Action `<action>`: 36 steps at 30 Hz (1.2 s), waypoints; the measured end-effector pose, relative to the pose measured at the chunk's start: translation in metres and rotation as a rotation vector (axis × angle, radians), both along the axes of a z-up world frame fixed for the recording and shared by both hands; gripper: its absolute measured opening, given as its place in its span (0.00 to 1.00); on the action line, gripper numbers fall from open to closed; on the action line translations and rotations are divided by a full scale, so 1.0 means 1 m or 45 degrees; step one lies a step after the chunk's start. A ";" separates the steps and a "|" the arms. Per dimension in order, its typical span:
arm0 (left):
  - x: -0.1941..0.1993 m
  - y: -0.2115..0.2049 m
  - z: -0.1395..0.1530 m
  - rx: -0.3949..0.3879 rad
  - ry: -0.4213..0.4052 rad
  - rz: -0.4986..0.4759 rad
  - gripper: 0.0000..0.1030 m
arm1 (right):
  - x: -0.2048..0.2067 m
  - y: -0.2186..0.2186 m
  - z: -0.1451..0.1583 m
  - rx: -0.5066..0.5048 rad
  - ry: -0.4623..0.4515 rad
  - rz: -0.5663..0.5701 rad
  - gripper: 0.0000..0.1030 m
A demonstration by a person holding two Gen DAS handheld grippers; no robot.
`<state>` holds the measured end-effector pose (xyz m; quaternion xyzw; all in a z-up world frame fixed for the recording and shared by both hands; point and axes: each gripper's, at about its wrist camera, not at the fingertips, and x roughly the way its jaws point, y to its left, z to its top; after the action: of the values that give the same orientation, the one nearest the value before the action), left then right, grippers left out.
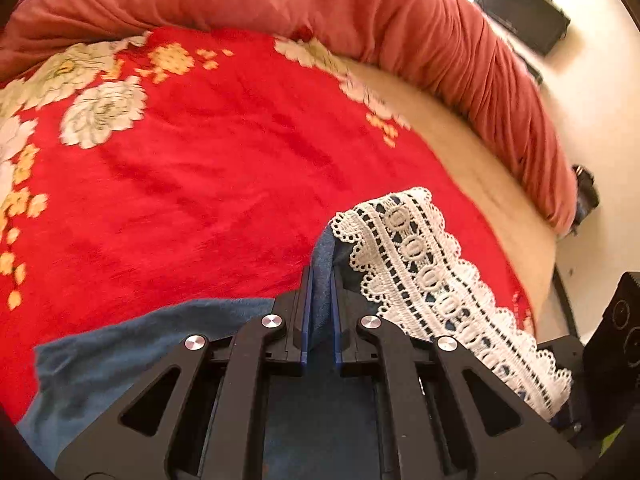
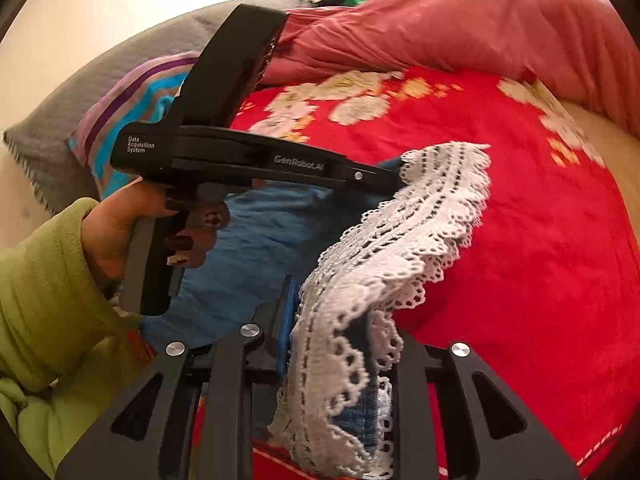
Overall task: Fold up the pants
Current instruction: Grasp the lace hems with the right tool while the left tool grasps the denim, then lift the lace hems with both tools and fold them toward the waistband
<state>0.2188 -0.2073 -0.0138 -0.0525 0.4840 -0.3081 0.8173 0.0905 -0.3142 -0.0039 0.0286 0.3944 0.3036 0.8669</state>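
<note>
Blue fabric sits pinched between the pads of our left gripper (image 1: 320,280), jaws clamped tight on a fold of the blue pants (image 1: 120,352) right beside the white lace hem (image 1: 432,276), and in the right wrist view we see that same tool from the side, a hand (image 2: 160,232) in a green sleeve (image 2: 44,300) squeezing its grip. Our right gripper (image 2: 340,344) has lace draped thick between its fingers; the jaws stand narrow and look closed on the trim and the denim-blue cloth under it, though the heap of lace hides the pads themselves. So we have both hem corners in hand, the leg end raised just off the red floral blanket (image 1: 220,168), with the rest of the pants trailing back towards us across the bed. From here we judge the step to be carrying this hem over to meet the other end of the garment. To do it well, we keep the two grippers level with each other and apart enough that the hem stays taut between them, no sag in the middle. We lift only high enough for the cloth to clear itself, then lay it down flat rather than dropping it. One worry: the lace is loose and open, so it may slip or snag on a finger at release. The rolled pink quilt (image 1: 360,12) ahead crowds our landing space.
</note>
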 end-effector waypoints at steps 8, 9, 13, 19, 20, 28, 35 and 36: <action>-0.011 0.069 0.003 -0.063 -0.010 0.163 0.07 | -0.003 0.063 0.012 -0.096 -0.041 0.157 0.20; -0.014 0.080 0.002 -0.042 -0.010 0.200 0.11 | -0.003 0.072 0.012 -0.110 -0.044 0.179 0.20; -0.034 0.127 0.009 -0.004 -0.060 0.350 0.36 | -0.006 0.106 0.008 -0.166 -0.039 0.254 0.20; -0.072 0.215 0.010 -0.195 -0.048 0.616 0.45 | -0.015 0.156 0.001 -0.264 -0.057 0.372 0.20; -0.077 0.226 0.008 -0.236 -0.038 0.646 0.47 | -0.017 0.164 -0.001 -0.282 -0.062 0.387 0.20; -0.092 0.259 -0.017 -0.431 0.099 0.718 0.53 | -0.031 0.216 -0.020 -0.400 -0.083 0.483 0.45; -0.091 0.248 -0.026 -0.413 0.144 0.670 0.56 | -0.055 0.204 0.009 -0.243 -0.095 0.587 0.64; -0.090 0.245 -0.028 -0.405 0.148 0.666 0.56 | -0.056 0.200 0.012 -0.237 -0.108 0.581 0.65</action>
<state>0.1292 0.0378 -0.0421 -0.3199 0.4458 -0.1556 0.8214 0.0343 -0.1139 0.0085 -0.1537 0.3802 0.4548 0.7906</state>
